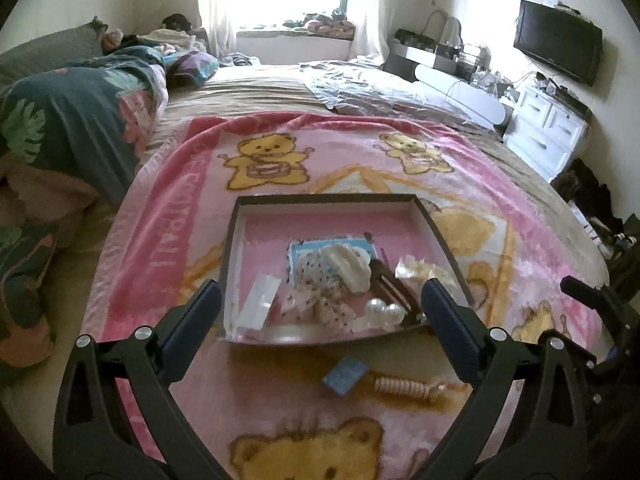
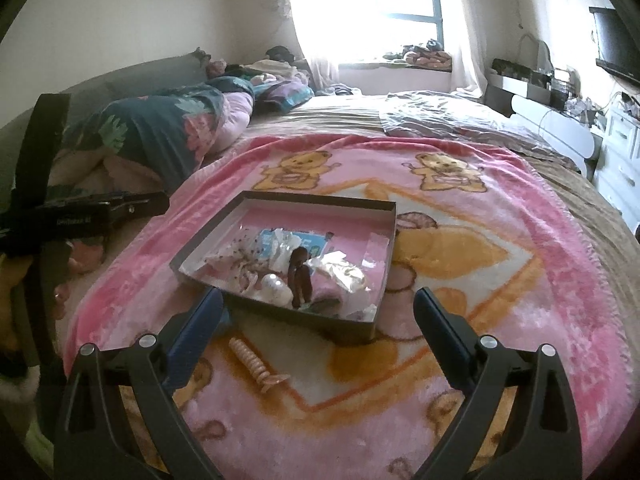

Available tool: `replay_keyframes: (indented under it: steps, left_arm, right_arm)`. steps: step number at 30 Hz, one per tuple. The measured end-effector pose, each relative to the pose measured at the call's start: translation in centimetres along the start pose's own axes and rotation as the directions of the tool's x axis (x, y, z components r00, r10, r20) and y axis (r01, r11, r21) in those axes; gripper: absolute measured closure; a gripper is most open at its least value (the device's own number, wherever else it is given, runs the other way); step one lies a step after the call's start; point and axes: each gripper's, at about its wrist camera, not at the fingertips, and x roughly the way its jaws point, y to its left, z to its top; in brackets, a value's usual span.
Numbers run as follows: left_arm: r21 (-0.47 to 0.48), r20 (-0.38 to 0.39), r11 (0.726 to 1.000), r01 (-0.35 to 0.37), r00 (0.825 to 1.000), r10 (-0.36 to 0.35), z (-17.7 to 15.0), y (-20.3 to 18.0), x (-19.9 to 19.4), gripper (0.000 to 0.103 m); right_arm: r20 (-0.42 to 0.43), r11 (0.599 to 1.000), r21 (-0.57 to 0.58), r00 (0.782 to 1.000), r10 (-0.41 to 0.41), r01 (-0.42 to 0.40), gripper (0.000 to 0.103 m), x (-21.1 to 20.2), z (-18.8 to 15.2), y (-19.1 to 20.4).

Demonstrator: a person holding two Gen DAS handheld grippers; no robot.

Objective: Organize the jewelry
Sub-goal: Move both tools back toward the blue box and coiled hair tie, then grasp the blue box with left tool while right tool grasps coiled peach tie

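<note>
A dark, shallow box [image 1: 434, 232] with a pink floor sits on a pink bear blanket [image 1: 168, 216] spread over the bed. Inside lie a pearl clip [image 1: 386, 311], a brown clip [image 2: 301, 276], spotted fabric pieces [image 1: 320, 296], a blue card [image 1: 304, 250] and clear packets [image 1: 260, 300], jumbled toward the near wall. Just outside that wall, on the blanket, a blue pad [image 1: 345, 374] lies beside a pink spiral hair tie [image 2: 256, 364]; in the right wrist view the tie's long axis runs diagonally, its flared end nearer the camera. The left claw [image 1: 320, 308] and the right claw [image 2: 318, 312] are both spread wide, holding nothing, above the blanket.
</note>
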Motion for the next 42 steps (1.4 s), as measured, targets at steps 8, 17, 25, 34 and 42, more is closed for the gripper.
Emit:
replay_keyframes:
  steps: [8,17,25,34,42]
  left_arm:
    - [-0.001,-0.039,1.0,-0.015,0.999,0.015,-3.0,0.7,-0.3,0.009]
    - [-0.039,-0.1,0.999,-0.023,0.995,0.019,-5.7,2.6,0.5,0.009]
    - [-0.033,-0.165,0.999,-0.024,0.986,0.018,-7.9,3.4,2.0,0.01]
    - [0.039,-0.24,0.999,0.002,0.971,0.007,-9.4,1.8,4.7,0.01]
    - [0.082,-0.275,0.996,0.042,0.961,-0.018,-9.0,0.0,8.0,0.016]
  right_arm:
    - [-0.048,0.998,-0.061,0.999,0.013,-0.016,0.008,0.3,-1.9,1.5]
    - [-0.165,0.989,-0.128,0.985,0.05,-0.072,0.008,2.8,-4.1,3.3]
    - [-0.257,0.964,-0.232,0.964,0.07,-0.132,0.01,7.7,-5.4,5.4]
    - [-0.362,0.947,-0.252,0.927,0.097,-0.197,0.034,13.7,-6.4,6.3]
    - [-0.372,0.962,-0.157,0.916,0.152,-0.224,0.086,13.9,-6.5,4.4]
